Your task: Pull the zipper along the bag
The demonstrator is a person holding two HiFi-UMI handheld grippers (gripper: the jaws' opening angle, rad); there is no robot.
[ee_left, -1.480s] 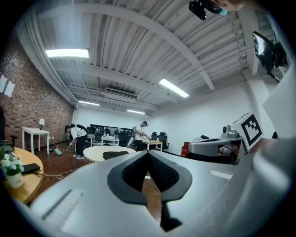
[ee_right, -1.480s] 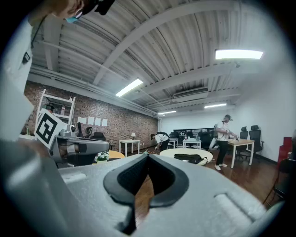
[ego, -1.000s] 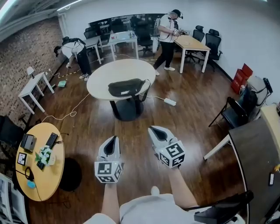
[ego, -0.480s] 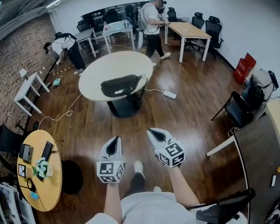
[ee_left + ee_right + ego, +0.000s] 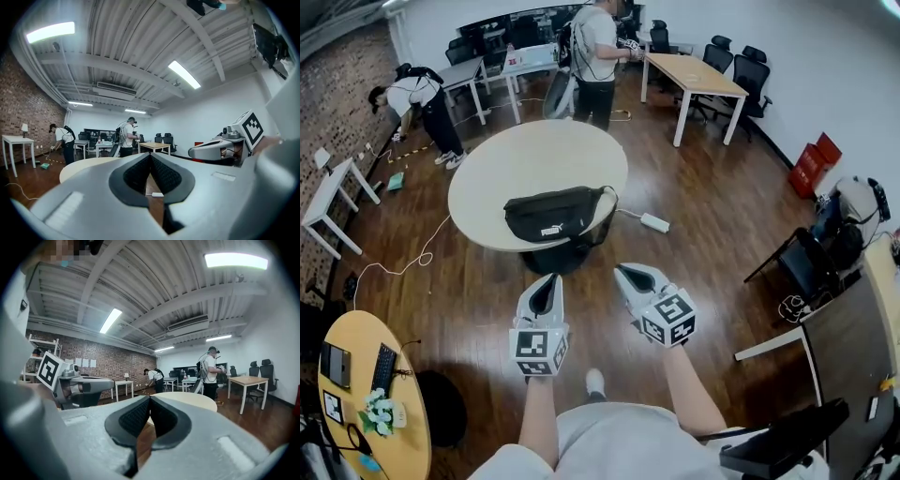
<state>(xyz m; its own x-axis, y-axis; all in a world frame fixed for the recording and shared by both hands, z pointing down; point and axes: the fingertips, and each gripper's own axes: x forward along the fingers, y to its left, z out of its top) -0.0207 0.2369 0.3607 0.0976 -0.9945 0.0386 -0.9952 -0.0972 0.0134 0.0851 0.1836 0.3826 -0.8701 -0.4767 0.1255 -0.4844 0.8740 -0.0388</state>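
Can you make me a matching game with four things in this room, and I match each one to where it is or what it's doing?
Things:
1. black bag
2. white power strip
3. keyboard
4. right gripper

Places or states:
A. on the small yellow table
B. shut, holding nothing
C. on the big round table
D. on the wooden floor

Pairs: 1-C, 2-D, 3-A, 4-B

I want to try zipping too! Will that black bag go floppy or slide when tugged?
Probably floppy: the black bag slumps and its strap droops off the round table's edge. It looks light, so it may slide on the smooth top unless held.
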